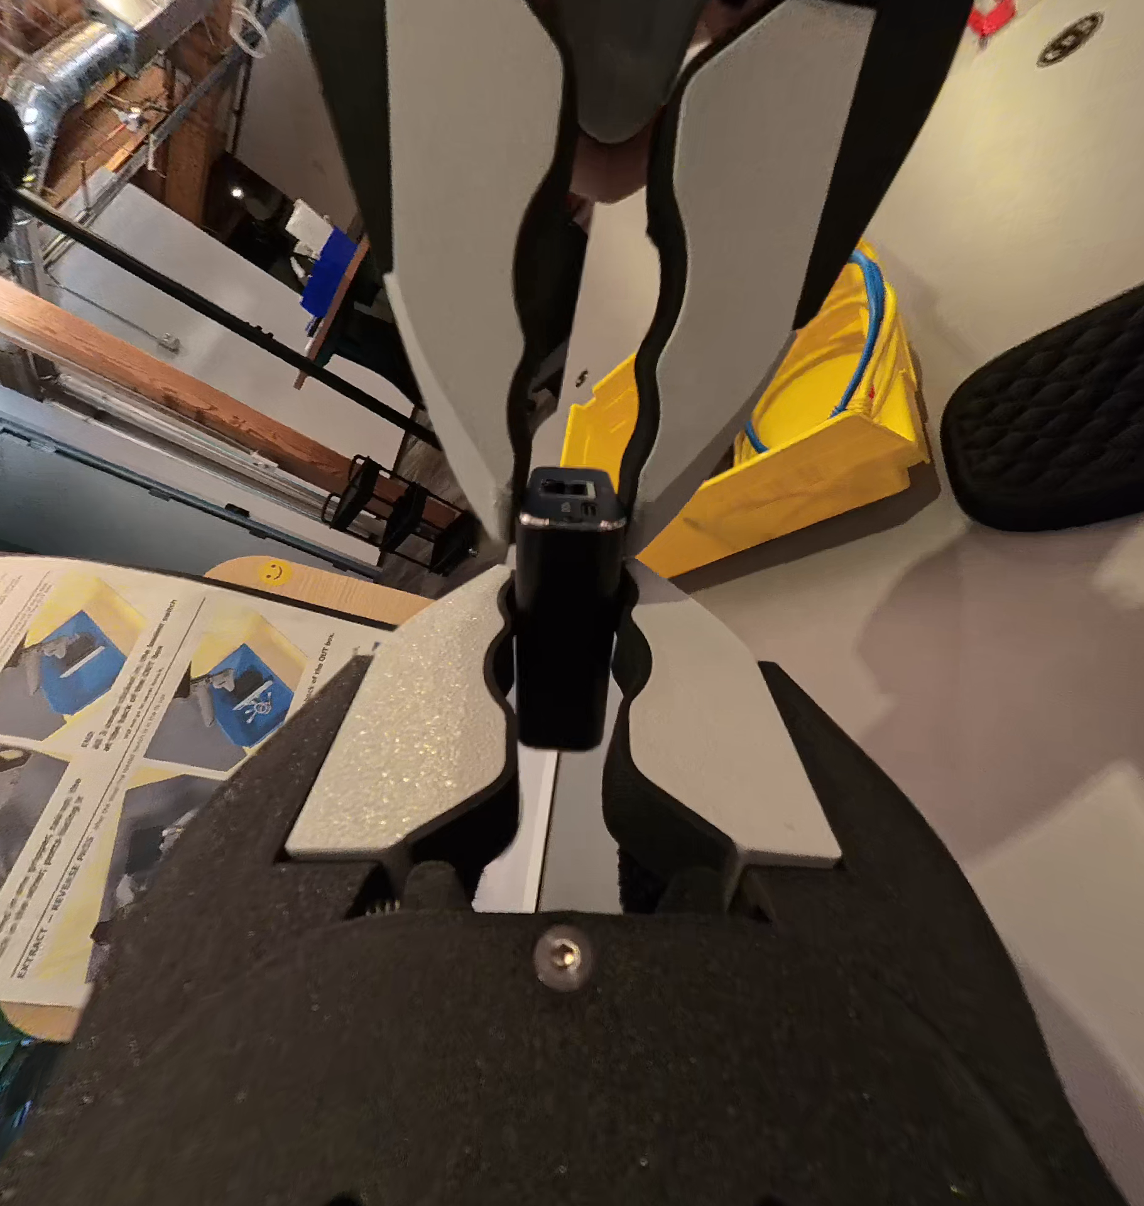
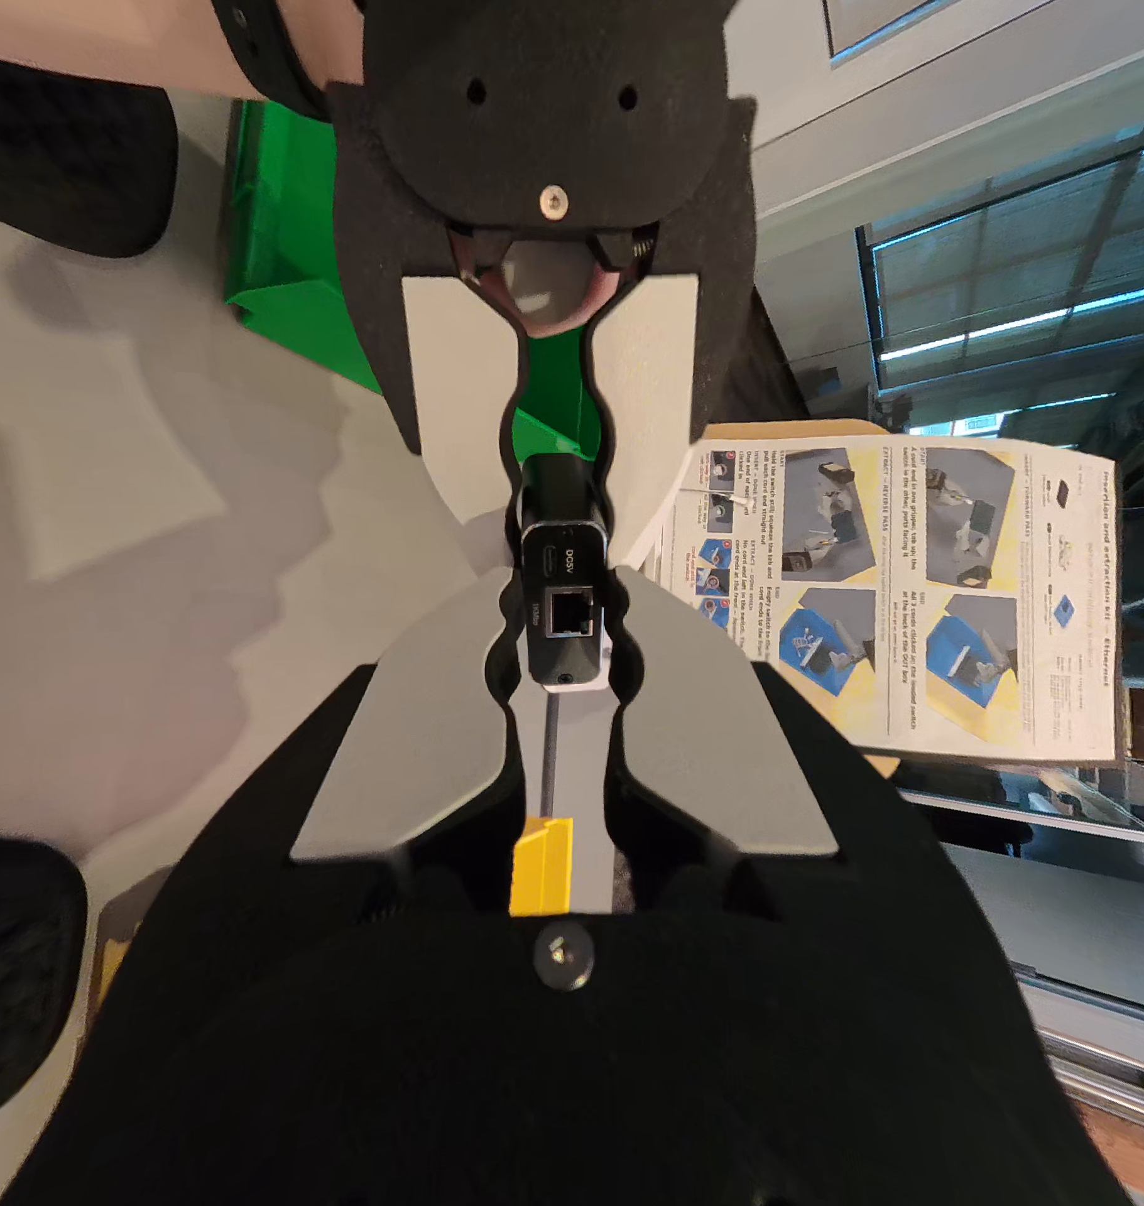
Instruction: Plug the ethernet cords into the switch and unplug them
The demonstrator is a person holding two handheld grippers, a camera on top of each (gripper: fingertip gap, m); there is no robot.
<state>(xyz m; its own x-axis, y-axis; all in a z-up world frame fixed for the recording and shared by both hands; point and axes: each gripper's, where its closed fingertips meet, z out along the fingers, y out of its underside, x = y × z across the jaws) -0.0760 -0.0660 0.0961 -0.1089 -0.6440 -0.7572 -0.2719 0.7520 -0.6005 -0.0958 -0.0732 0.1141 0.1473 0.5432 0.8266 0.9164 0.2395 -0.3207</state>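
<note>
**Both grippers on the switch, no cord in hand yet**

Starting right at the fingertips: left gripper (image 1: 566, 587) closed partway around the black switch (image 1: 566, 652), wavy black pads (image 1: 500, 626) snug against both of its long sides. Same story on the right gripper (image 2: 564, 587): narrow gap, pads hugging the same switch from the opposite end. So, held from two ends at once, nose to nose, nothing else in either grip.

Now the bit that matters. Long axis of the switch running straight along the line from one gripper to the other, in line with both sets of fingers. One end face, with a single ethernet port (image 2: 570, 610) and a small power socket above it, pointing back at the right wrist camera. Other end face, also with port openings (image 1: 569, 488), sitting up among the right gripper's fingertips in the left view. Not a single plug in any port.

Moving outward from the switch: yellow bin (image 1: 810, 470) just beyond it and off to its right in the left view, with coiled yellow and blue cords (image 1: 866, 339) inside. Sitting right beside the right gripper's finger there, so probably the shorter trip for that hand. Green bin (image 2: 282, 261) behind the switch in the right view. Printed instruction sheet (image 2: 882, 587) off to the side of the switch.

Best guess on next step: let go with one gripper, keep the switch steady with the other, fetch a cord from the yellow bin, then push the plug in straight along that long axis.
</note>
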